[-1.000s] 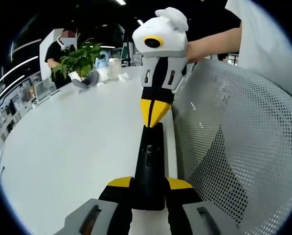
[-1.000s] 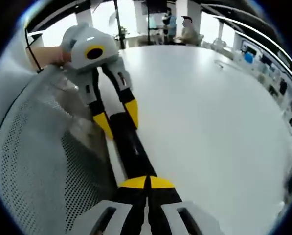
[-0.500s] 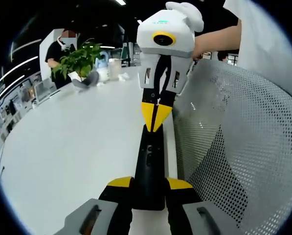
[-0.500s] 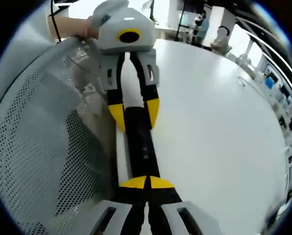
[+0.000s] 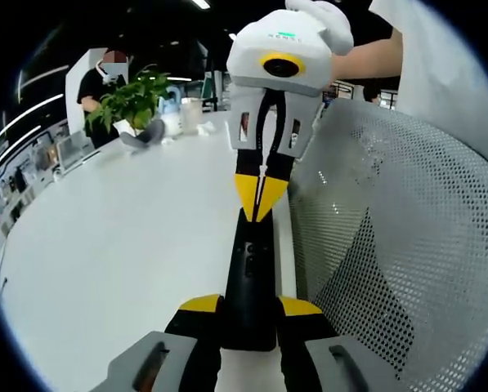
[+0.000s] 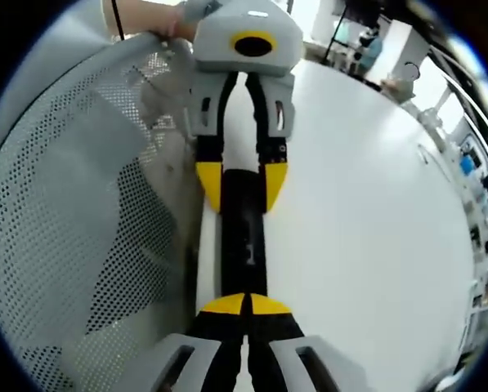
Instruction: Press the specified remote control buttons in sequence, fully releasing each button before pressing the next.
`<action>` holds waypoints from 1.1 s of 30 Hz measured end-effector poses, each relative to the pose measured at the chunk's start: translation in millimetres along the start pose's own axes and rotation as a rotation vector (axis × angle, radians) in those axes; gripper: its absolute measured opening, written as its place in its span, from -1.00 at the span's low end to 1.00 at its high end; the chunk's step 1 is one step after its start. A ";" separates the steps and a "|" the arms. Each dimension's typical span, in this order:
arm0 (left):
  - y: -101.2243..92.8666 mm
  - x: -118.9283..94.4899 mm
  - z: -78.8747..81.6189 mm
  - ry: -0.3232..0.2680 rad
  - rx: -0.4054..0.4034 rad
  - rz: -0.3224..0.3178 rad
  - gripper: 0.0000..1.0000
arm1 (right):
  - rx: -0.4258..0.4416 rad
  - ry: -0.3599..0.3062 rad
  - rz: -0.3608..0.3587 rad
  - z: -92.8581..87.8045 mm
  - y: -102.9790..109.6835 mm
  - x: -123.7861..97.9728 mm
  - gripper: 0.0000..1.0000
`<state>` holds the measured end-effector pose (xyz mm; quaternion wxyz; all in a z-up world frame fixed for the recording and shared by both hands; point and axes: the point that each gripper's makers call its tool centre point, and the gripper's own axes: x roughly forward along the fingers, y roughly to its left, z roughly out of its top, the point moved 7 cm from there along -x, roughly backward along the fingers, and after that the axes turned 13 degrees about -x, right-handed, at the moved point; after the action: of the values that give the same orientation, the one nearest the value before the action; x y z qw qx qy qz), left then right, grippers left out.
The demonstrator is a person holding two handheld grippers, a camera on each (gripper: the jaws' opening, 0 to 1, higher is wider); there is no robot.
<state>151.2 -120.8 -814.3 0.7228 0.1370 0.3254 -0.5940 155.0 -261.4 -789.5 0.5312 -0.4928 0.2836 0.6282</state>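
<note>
A black remote control (image 5: 249,273) lies lengthwise between the jaws of my left gripper (image 5: 249,307), which is shut on its near end just above the white table. My right gripper (image 5: 260,200) comes down from above with its yellow tips together, meeting the remote's far end. In the right gripper view the remote (image 6: 244,237) runs from my shut right gripper (image 6: 245,304) up to the left gripper (image 6: 242,184), whose yellow fingertips (image 6: 209,184) clamp its sides. Small buttons show on the remote's top face.
The white table (image 5: 121,237) spreads to the left. A grey mesh chair back (image 5: 391,245) stands close on the right of the remote. A potted plant (image 5: 133,98), cups and a seated person (image 5: 100,77) are at the far end. A person's bare arm (image 5: 362,61) holds the right gripper.
The right gripper has swung more upright over the remote's far end, tips still together there. The right gripper view has rolled with it. The left gripper and remote have stayed put.
</note>
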 end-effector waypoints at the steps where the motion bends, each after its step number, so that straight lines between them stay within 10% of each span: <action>1: 0.0 0.0 0.0 0.000 0.000 0.000 -0.50 | -0.005 0.002 0.001 0.2 0.1 0.0 -1.00; 22: 0.0 -0.1 0.0 -0.002 0.000 0.000 -0.50 | 0.196 -0.132 -0.049 -7.1 4.8 -2.3 -1.00; 33: 0.4 0.2 -0.2 -0.002 0.000 0.000 -0.50 | 0.141 -0.100 -0.050 -4.1 3.1 -1.2 -0.91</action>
<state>151.5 -120.7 -814.7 0.7233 0.1364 0.3248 -0.5939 153.3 -266.4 -790.3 0.5934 -0.4293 0.2879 0.6170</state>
